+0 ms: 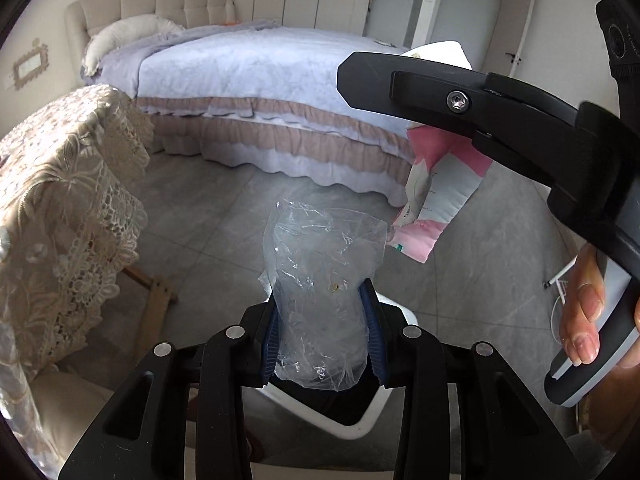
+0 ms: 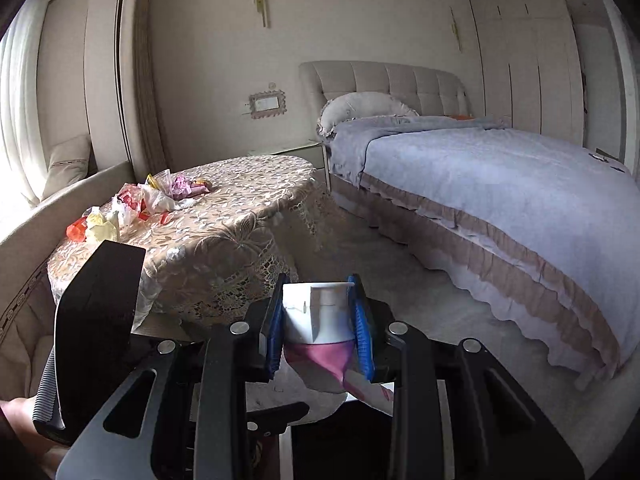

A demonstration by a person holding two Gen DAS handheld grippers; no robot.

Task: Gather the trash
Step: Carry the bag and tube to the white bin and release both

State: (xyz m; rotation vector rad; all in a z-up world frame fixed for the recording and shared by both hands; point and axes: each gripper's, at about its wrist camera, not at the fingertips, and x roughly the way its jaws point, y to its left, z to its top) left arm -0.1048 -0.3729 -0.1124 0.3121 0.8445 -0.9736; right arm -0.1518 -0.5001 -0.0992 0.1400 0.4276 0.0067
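Two grippers are in my hands, and each has a piece of trash clamped in it. My left gripper (image 1: 324, 336) has its blue-padded fingers (image 1: 272, 336) closed on a crumpled clear plastic bag (image 1: 326, 280), which sticks up and forward from between them. Directly below it I see the white rim of a bin (image 1: 352, 424) with a dark inside, so the bag hangs just above the opening.

My right gripper (image 2: 318, 328) is pressed onto a pink and white package (image 2: 320, 320); the white top end shows between the pads and the pink part trails down and toward me. From the left wrist camera the same package (image 1: 436, 196) dangles to the right of the clear bag, near the foot of the bed (image 1: 260, 80), with the right tool's black body above it and my right hand (image 1: 584, 304) wrapped on the handle.

Much trash remains on the table (image 2: 248, 216) with the lace cloth: a heap of wrappers (image 2: 140, 204), red, yellow, white and pink, lies along its far left edge, beside the sofa (image 2: 48, 216). The table stands between the sofa and the bed, well apart from both grippers. The floor (image 1: 224, 216) is grey tile.
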